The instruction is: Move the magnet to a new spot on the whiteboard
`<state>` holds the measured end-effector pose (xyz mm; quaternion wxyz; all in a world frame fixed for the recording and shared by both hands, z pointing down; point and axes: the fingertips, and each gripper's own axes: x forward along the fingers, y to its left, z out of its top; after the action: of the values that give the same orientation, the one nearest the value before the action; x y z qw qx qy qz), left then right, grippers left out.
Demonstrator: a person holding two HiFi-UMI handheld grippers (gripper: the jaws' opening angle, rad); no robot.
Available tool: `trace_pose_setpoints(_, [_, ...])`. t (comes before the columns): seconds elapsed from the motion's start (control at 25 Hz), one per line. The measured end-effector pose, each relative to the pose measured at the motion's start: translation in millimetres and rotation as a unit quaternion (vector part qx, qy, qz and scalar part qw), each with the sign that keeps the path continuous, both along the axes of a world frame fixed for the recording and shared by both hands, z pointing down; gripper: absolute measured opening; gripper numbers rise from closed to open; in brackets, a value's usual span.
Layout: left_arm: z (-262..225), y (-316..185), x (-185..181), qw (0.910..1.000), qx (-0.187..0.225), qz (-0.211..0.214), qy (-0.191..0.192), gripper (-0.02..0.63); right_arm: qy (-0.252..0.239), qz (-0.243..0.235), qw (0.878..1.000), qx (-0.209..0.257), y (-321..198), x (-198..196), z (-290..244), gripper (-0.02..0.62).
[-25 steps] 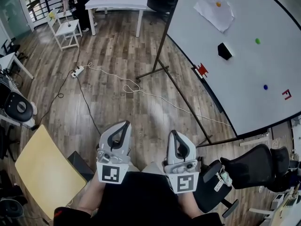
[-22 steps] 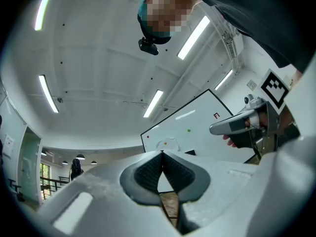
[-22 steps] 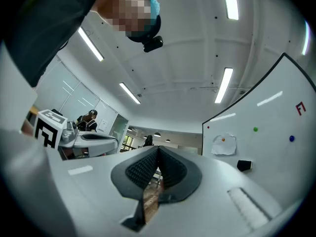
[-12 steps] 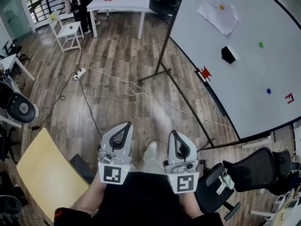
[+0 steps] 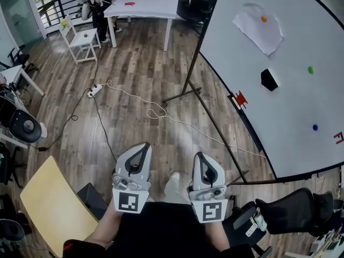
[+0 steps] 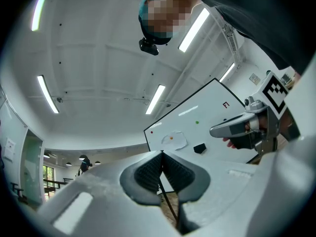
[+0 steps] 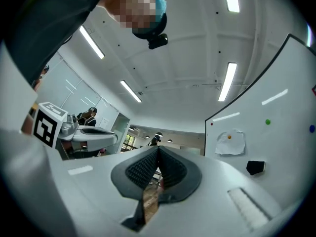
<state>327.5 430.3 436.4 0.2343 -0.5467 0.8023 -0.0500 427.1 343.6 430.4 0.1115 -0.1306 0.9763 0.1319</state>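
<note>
The whiteboard (image 5: pixel 279 106) stands on its frame to the right, well ahead of both grippers. On it sit a green magnet (image 5: pixel 310 69), a blue magnet (image 5: pixel 314 127) and an orange magnet (image 5: pixel 263 19) pinning a sheet of paper (image 5: pixel 259 28). A red magnet (image 5: pixel 239 98) sits at the board's lower edge. My left gripper (image 5: pixel 144 146) and right gripper (image 5: pixel 199 156) are held side by side close to the body, both shut with nothing between the pads. The left gripper view shows the shut left gripper (image 6: pixel 161 154) below the board (image 6: pixel 207 112). The right gripper view shows the shut right gripper (image 7: pixel 158 149).
A black eraser (image 5: pixel 269 79) sticks to the board, with a red F mark (image 5: pixel 338 137) near its right edge. A white cable (image 5: pixel 161 114) runs across the wooden floor. A black office chair (image 5: pixel 290 211) is at the lower right, a yellow tabletop (image 5: pixel 48 203) lower left, white tables (image 5: pixel 145 4) farther off.
The board and floor have slid down and right in the head view as the person walks forward. Both grippers stay shut, held in front of the body.
</note>
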Motion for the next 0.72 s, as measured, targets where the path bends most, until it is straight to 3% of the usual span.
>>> trace_pose_setpoints(0.36, [6,-76,-40,0.9997,-0.005,-0.022,0.007,0.002,-0.001,-0.023,1.000,-0.007,-85,-46,4,0.002])
trace_pose_setpoints(0.72, [5,-142,-55,0.9991,-0.010,-0.041,0.002,0.002,-0.001,-0.055,0.998,-0.004,-150,-68,4,0.002])
